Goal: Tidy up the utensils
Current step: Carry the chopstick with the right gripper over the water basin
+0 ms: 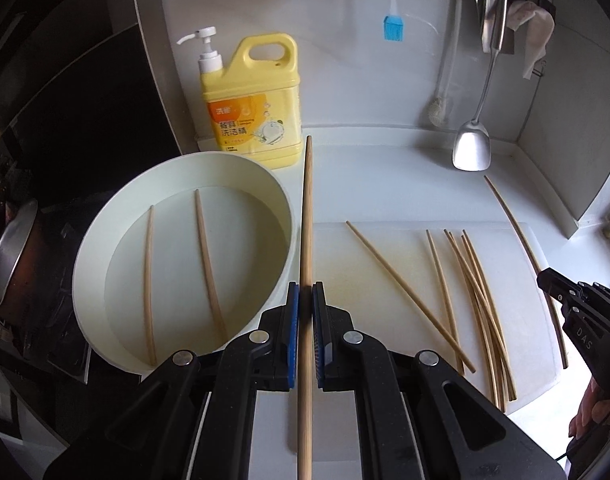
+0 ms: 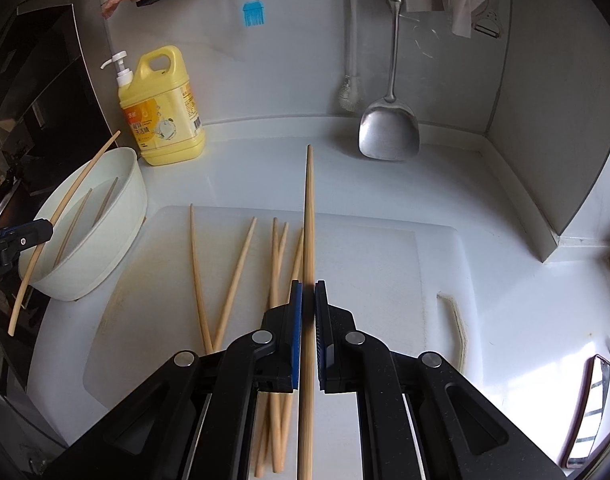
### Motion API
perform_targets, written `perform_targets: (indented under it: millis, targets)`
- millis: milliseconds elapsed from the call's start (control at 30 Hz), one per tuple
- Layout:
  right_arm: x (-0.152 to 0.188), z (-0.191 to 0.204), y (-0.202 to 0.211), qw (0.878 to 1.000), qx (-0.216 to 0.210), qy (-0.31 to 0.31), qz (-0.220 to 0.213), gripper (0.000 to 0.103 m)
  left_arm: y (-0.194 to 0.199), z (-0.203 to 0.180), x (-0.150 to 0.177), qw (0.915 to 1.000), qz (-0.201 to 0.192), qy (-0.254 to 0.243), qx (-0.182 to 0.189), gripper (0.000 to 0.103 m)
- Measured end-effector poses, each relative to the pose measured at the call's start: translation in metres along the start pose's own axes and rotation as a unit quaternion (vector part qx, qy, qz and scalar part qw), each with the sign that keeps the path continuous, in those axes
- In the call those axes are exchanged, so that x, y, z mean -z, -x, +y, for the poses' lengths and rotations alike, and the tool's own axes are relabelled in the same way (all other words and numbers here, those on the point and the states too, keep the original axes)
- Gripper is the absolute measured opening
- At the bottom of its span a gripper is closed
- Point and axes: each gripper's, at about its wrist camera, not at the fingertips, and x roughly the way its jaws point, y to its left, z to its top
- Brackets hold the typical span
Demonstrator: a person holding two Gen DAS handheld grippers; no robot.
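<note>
Claws (image 1: pixel 305 300) (image 2: pixel 308 300) each clamp one chopstick (image 1: pixel 306 240) (image 2: pixel 309 216).

The left gripper (image 1: pixel 306 294) points steeply down, its blue-padded jaws pinched together on a chopstick (image 1: pixel 306 240) that runs straight out between them. The right gripper (image 2: pixel 308 292) tilts down much the same, jaws likewise clamped on a chopstick (image 2: pixel 309 220). At the left view's near right edge, a hand (image 1: pixel 593 416) grasps the right gripper's handle.
</note>
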Motion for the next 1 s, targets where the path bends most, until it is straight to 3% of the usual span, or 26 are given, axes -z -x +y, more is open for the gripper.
perform_targets:
  millis: [500,1000]
  targets:
    - [-0.047,0.123,-0.005,0.994,-0.096,0.052,-0.021,0.006,0.009,0.102,0.004,0.9962,-0.004,0.079,-0.036,0.007]
    - [-0.09,0.233,-0.06,0.984,-0.153,0.092,0.0,0.006,-0.024,0.178,-0.009,0.992,0.013,0.121,-0.035,0.007]
